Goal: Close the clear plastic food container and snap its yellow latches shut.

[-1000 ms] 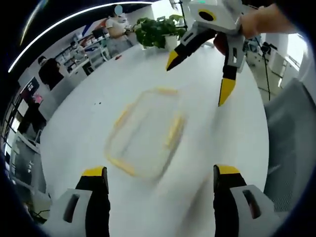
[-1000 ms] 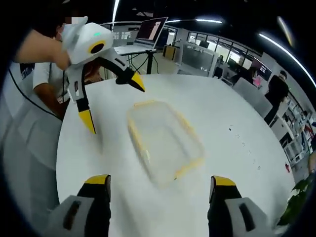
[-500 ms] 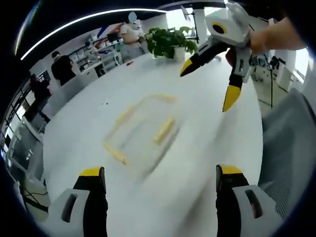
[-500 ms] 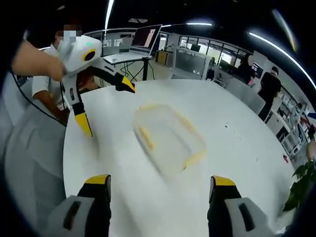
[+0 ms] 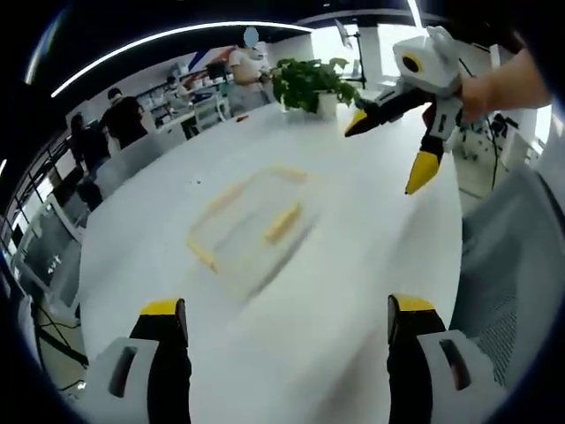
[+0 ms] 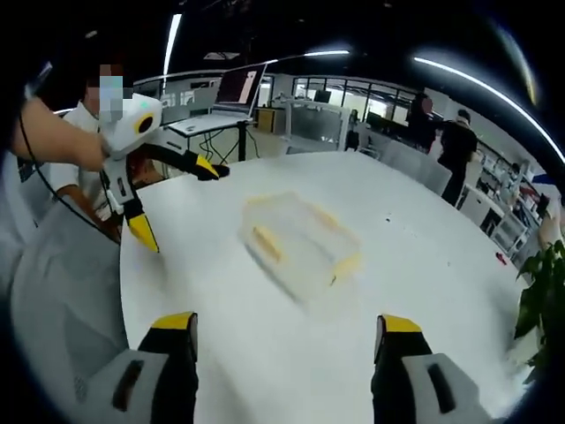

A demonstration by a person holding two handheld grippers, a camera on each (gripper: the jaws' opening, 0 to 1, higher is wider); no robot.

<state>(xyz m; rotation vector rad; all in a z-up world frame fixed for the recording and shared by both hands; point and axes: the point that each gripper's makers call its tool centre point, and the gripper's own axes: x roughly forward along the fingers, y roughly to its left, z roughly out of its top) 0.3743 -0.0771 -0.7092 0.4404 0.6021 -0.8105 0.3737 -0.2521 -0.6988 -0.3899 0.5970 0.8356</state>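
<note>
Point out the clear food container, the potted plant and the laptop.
clear food container [image 5: 252,228], left gripper view, lid centre.
potted plant [image 5: 306,81], left gripper view, leaves.
laptop [image 6: 231,89], right gripper view, screen.

Clear container [image 6: 300,240] on white table [image 6: 424,291], left gripper [image 6: 172,199] spread beside it

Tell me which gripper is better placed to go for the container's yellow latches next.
Hard to call. The left gripper and the right gripper both hang open above the table, clear of the container, on opposite sides. Neither looks clearly nearer.
</note>
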